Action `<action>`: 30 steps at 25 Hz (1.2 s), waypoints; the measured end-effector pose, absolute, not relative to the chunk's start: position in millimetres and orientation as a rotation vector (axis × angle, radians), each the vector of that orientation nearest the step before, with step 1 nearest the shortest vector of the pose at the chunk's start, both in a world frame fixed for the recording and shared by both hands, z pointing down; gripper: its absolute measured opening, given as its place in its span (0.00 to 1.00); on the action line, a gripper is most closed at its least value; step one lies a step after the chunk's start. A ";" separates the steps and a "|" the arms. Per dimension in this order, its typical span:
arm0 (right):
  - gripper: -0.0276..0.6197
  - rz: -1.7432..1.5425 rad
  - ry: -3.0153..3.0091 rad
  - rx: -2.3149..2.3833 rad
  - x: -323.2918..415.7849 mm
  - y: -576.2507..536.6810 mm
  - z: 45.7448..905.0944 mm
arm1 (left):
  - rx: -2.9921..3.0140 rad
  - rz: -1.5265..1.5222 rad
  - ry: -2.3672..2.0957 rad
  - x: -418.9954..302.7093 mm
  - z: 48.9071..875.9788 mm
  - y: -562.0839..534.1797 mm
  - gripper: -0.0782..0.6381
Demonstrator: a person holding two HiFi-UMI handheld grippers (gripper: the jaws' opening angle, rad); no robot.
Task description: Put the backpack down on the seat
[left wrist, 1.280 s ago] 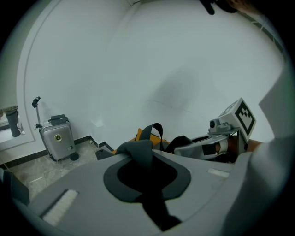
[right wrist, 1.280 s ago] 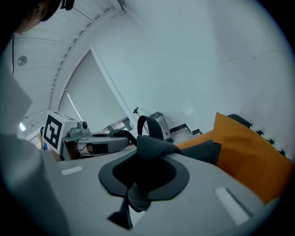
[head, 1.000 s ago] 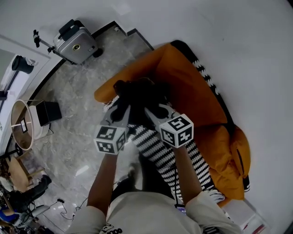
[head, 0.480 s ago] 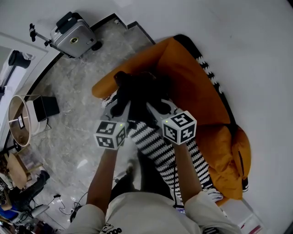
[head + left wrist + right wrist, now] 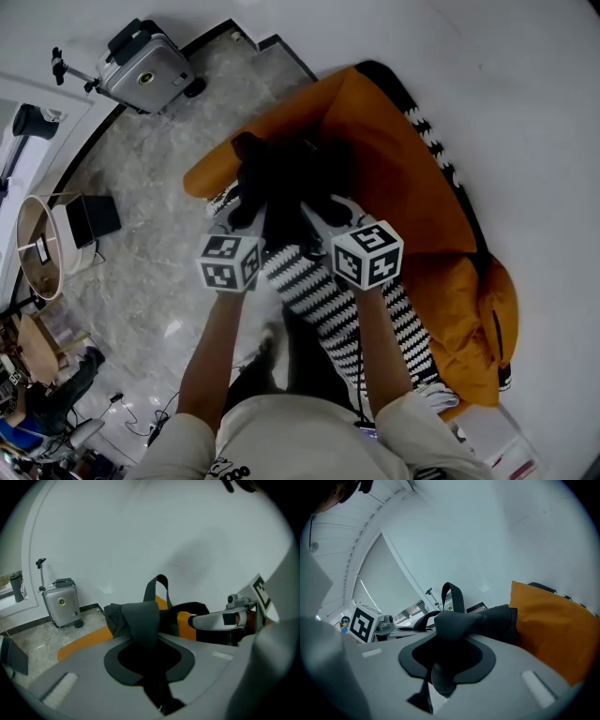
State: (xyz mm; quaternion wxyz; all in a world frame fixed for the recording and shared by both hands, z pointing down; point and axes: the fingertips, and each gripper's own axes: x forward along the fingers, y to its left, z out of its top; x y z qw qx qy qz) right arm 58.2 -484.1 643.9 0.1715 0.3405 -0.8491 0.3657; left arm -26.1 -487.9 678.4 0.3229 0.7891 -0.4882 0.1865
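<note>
The left tool [image 5: 149,641] is a broad, smooth, pale grey shell. A dark rounded cut-out rings its jaws, and a small paler rectangular patch sits to either side. The right tool [image 5: 446,660] is built and coloured the same. At the rear of each tool, behind the jaws, is a white cube printed with black square markers: the left cube [image 5: 230,262] and the right cube [image 5: 367,253]. Well behind the tools, the person wears a cream shirt [image 5: 300,436] with short loose sleeves and dark lettering near its lower left edge.
</note>
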 end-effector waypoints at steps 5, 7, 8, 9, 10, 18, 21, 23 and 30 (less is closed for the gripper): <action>0.18 1.018 -2.411 0.984 61.5 -491.1 652.0 | 2.040 0.500 -1.280 -23.1 695.5 -494.9 0.18; 0.19 1.023 -2.405 0.985 64.5 -492.6 657.3 | 2.030 0.501 -1.281 -20.1 701.6 -497.8 0.18; 0.19 1.026 -2.403 0.988 66.1 -493.9 659.8 | 2.027 0.503 -1.280 -18.6 704.4 -499.4 0.18; 0.19 1.030 -2.403 0.992 67.5 -495.7 661.7 | 2.025 0.505 -1.280 -17.5 706.9 -501.3 0.18; 0.20 1.033 -2.406 1.000 68.4 -498.1 662.6 | 2.024 0.508 -1.279 -17.0 709.0 -503.5 0.19; 0.21 1.056 -2.412 1.045 69.5 -511.0 672.2 | 2.017 0.511 -1.279 -17.5 720.7 -517.7 0.19; 0.22 1.058 -2.410 1.053 70.8 -516.6 676.1 | 2.013 0.516 -1.278 -15.2 724.3 -523.6 0.19; 0.23 1.070 -2.403 1.052 71.5 -518.8 678.5 | 2.013 0.532 -1.272 -13.5 727.9 -525.1 0.20; 0.24 1.111 -2.409 1.015 72.5 -529.4 686.9 | 2.004 0.534 -1.280 -11.0 736.7 -538.0 0.20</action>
